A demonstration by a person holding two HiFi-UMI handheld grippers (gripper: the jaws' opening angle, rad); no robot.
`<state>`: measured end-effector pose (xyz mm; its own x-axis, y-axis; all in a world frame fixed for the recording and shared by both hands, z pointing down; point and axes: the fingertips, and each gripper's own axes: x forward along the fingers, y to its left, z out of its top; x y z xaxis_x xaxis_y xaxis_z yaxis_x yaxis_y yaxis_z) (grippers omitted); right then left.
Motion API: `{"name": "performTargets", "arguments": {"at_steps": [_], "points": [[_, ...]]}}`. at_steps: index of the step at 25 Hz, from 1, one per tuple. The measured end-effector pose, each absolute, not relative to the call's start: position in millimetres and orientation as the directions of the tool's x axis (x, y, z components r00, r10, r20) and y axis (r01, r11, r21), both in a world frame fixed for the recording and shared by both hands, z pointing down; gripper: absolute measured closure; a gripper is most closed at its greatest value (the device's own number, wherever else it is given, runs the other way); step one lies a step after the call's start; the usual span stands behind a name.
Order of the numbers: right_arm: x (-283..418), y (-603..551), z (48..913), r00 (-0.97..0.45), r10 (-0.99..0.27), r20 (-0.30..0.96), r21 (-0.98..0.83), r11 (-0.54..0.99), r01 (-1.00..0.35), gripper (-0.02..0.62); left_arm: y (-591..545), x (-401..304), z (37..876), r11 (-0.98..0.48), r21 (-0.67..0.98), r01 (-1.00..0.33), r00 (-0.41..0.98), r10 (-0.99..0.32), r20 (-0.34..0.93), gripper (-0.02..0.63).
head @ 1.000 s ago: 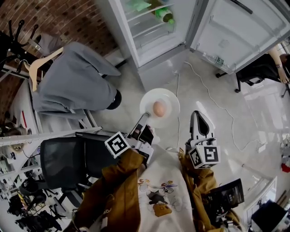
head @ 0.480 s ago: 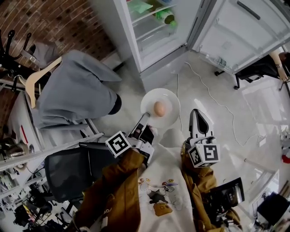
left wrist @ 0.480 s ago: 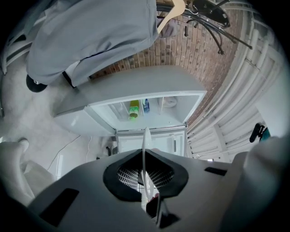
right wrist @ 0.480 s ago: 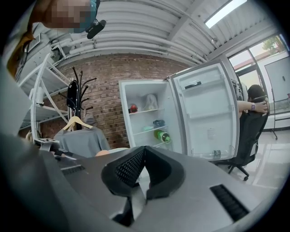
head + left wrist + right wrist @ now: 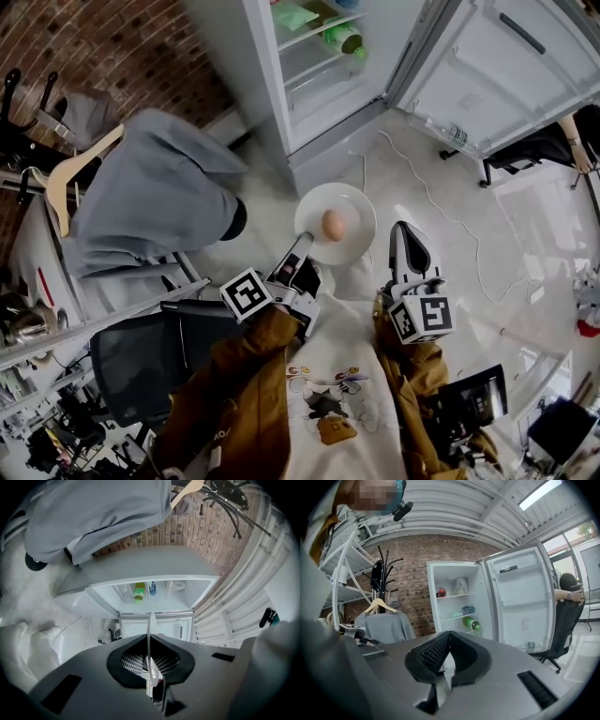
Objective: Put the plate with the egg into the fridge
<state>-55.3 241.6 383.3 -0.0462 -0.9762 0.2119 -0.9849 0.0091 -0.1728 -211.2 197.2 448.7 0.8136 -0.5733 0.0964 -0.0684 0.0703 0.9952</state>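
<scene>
Lab-like workshop, brick wall (image 5: 122, 47), metal shelving (image 5: 341, 576), office chair (image 5: 141, 352), fridge (image 5: 314, 89)

The left arm (image 5: 246, 375) and right arm (image 5: 413, 371), brown-sleeved, reach forward side by side. The left gripper (image 5: 302, 244) has its jaws clamped on the rim of the plate (image 5: 360, 208) (carried about level). The right gripper (image 5: 405, 232), just beside it, has its jaws closed on nothing.

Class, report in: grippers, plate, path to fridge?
Left gripper shut on plate rim, egg aboard. Right gripper shut, empty. Fridge open; cable on floor ahead.
</scene>
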Motion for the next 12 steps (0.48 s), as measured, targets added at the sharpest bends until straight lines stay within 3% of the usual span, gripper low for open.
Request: {"name": "performTargets", "arguments": {"at_steps": [12], "points": [[-28,181,393,-0.089,-0.973,0.215,-0.190,0.048,-0.981,0.589,148,-182,458,0.102,0.991,-0.090,0.802,-0.583,0.133,0.588]]}}
